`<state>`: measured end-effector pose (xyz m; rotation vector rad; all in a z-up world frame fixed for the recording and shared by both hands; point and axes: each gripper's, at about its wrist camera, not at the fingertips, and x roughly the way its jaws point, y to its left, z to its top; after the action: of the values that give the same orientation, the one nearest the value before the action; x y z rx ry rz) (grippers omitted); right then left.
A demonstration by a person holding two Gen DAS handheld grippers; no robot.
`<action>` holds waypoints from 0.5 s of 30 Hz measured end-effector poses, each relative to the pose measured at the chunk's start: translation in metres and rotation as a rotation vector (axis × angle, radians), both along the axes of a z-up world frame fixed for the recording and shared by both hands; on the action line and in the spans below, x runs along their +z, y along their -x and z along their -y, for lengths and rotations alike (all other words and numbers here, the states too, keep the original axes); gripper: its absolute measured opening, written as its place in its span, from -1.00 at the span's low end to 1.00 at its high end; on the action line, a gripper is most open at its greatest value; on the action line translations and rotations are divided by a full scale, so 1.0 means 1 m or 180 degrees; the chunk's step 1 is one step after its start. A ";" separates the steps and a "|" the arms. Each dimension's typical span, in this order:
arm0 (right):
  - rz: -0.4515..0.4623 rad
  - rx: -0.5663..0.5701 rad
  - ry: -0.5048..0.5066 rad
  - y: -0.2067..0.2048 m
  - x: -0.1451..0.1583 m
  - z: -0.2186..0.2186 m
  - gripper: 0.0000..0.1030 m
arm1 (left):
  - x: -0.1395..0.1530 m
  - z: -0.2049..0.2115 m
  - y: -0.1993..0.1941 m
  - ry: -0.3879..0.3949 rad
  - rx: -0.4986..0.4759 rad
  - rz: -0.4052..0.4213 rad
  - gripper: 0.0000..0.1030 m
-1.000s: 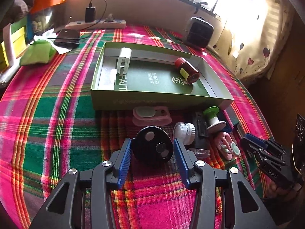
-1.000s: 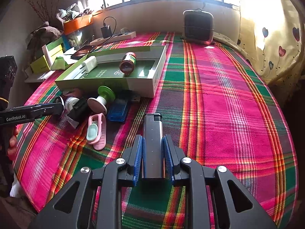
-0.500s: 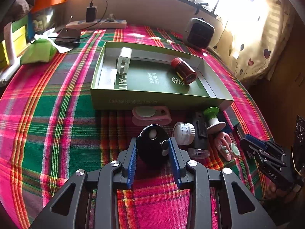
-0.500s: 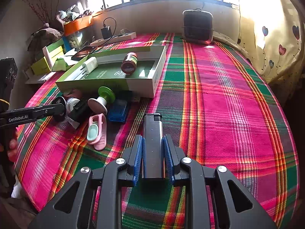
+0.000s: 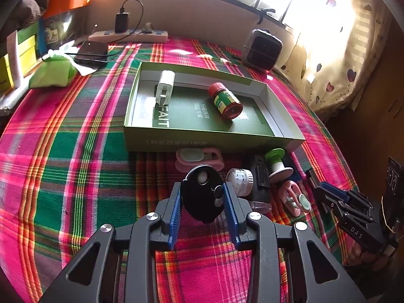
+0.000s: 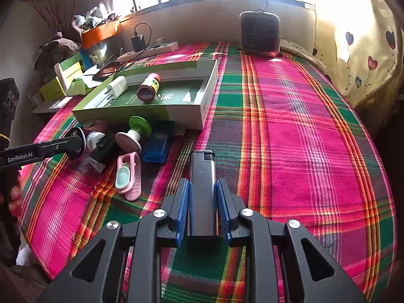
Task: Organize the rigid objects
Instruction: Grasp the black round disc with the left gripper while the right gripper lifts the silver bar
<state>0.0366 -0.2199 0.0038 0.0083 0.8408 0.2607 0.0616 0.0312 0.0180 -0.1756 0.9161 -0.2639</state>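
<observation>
My left gripper (image 5: 202,186) is shut on a black oval disc (image 5: 202,202) with pale round spots, just over the plaid cloth in front of the green box (image 5: 209,142). My right gripper (image 6: 203,181) is shut on a dark grey lighter (image 6: 202,166) that points away along the fingers. In the box lie a white charger (image 5: 165,85) and a red bottle (image 5: 224,99). Loose before the box are a pink clip (image 5: 199,157), a white jar (image 5: 240,181), a green-and-white spool (image 5: 276,164), a pink-and-mint clip (image 6: 127,175) and a blue case (image 6: 156,146).
A small black heater (image 6: 260,34) stands at the back by the window. A power strip (image 5: 128,35), a phone (image 5: 91,53) and a green cloth (image 5: 51,72) lie at the back left. A hand (image 6: 15,197) holds the left gripper. Curtains hang at the right.
The left jaws have closed from wide apart onto the black disc, which has tipped up a little between the pads. The right gripper and its lighter have kept still.
</observation>
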 end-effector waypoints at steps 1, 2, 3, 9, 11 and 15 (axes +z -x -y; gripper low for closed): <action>0.0009 -0.0002 -0.0016 0.000 0.001 0.001 -0.53 | 0.002 -0.001 0.000 0.0008 0.0001 0.0009 -0.41; 0.0017 -0.0010 -0.0030 0.001 0.002 0.001 -0.53 | 0.004 -0.001 0.000 0.0020 -0.0004 0.0022 -0.41; 0.0023 -0.0017 -0.0036 0.001 0.003 0.002 -0.53 | 0.006 -0.001 -0.001 0.0028 -0.0007 0.0032 -0.41; 0.0116 -0.0006 -0.0009 -0.001 0.018 0.001 -0.53 | 0.018 -0.004 -0.007 0.0059 -0.0001 0.0093 -0.41; 0.0155 0.0008 0.0008 -0.002 0.023 -0.001 -0.53 | 0.022 -0.006 -0.011 0.0049 0.0001 0.0124 -0.41; 0.0210 -0.0001 0.0076 -0.009 0.032 -0.006 -0.53 | 0.032 -0.008 -0.019 0.0018 0.0009 0.0191 -0.41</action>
<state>0.0457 -0.2142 0.0362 -0.0223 0.7784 0.2495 0.0810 0.0389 0.0499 -0.1733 0.8556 -0.2680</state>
